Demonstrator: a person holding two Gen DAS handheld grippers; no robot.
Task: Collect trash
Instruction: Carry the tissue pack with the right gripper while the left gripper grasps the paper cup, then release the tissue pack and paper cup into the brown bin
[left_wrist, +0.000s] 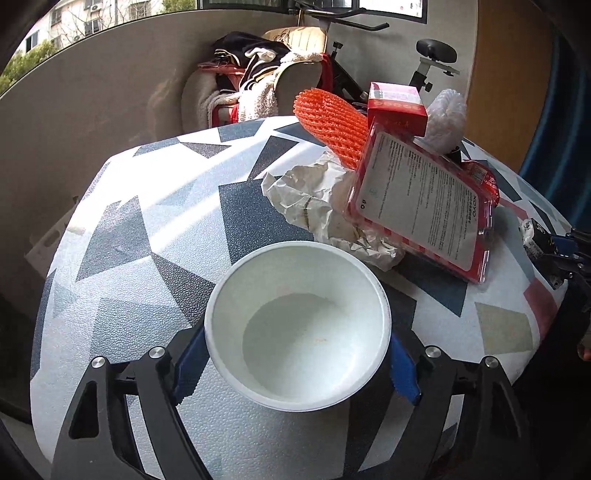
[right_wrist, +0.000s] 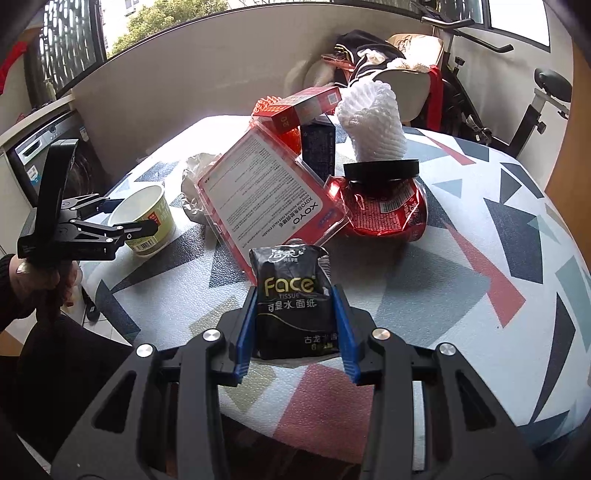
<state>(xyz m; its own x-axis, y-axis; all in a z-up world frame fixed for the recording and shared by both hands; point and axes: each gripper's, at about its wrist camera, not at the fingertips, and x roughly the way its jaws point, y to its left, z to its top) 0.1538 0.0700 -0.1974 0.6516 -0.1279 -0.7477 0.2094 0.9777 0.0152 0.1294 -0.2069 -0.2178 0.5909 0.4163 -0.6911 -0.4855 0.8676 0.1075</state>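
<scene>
Nearest, right view: the right tool (right_wrist: 295, 328) has its blue pads on both flanks of a black tissue pack (right_wrist: 293, 302), lower centre of the frame; it appears clamped on the pack.
Pack axis: long side runs away from the camera, in line with the fingers.
Nearest, left view: the left tool (left_wrist: 295, 354) straddles a white paper cup (left_wrist: 297, 328), bottom centre, pads at its sides; a grip looks likely.
Cup: upright, mouth open, on the bench (left_wrist: 147, 229).
Remaining trash: crumpled paper (left_wrist: 321, 206), plastic package (left_wrist: 424, 206), orange net (left_wrist: 332, 122), upper right, well beyond the cup.
Nearer arm: probably the left for the paper.
</scene>
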